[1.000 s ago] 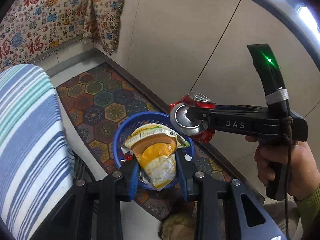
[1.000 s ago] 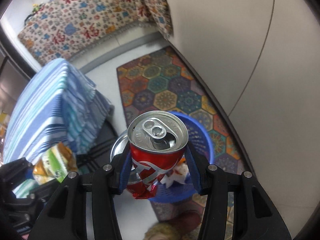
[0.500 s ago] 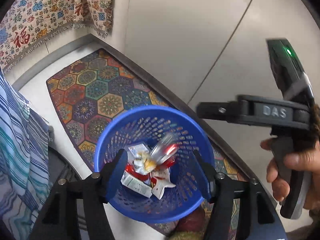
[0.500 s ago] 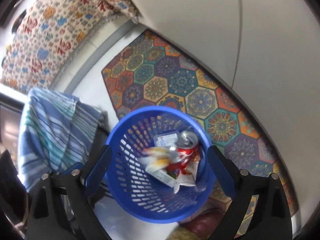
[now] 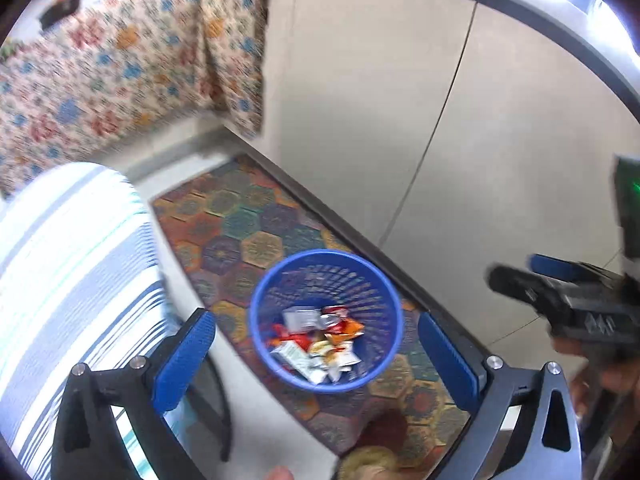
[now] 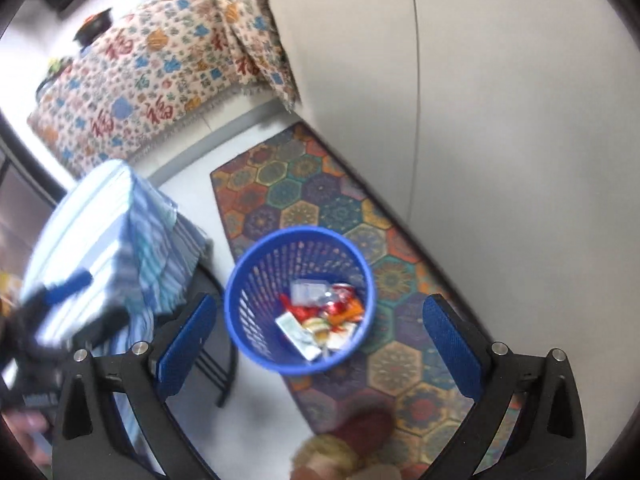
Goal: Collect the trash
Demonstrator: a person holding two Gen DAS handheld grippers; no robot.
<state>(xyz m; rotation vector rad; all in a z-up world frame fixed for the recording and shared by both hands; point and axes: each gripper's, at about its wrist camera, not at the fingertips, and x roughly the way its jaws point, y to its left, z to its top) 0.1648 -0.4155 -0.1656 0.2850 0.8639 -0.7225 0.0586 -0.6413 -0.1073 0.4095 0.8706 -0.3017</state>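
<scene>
Both grippers are empty. Left gripper [image 5: 316, 354]: its jaws are opening, nearly full spread, nothing between the blue pads. Right gripper [image 6: 320, 344]: jaws wide apart, likewise bare. A second ago the left was clamped on a yellow-and-green snack bag and the right on a red drinks can; both items have since been released and now lie in the bin. Both views also show the bin smaller and lower in frame than half a second ago, consistent with the grippers lifting away.

Surroundings, by size: patterned hexagon rug [image 6: 320, 208] on the floor along the wall; striped cloth [image 6: 112, 232] over a stand to the left, just beside the bin; floral cloth [image 6: 152, 60] further back.

Blue basket [image 6: 256, 304]: upright, standing on the near edge of the rug, mouth facing up toward the cameras, long axis vertical, rim not tilted as far as can be judged.

Trash [image 6: 320, 316] in the basket bottom: a mixed heap of wrappers. The can [image 5: 334, 316] lies on its side near the far wall of the basket, long axis roughly level; which way its top faces cannot be told through the blur. A white flat packet [image 5: 296, 356] lies diagonally nearer the camera.

Assessment: this deposit is complete. Whether more trash remains elsewhere cannot be told from these views.
</scene>
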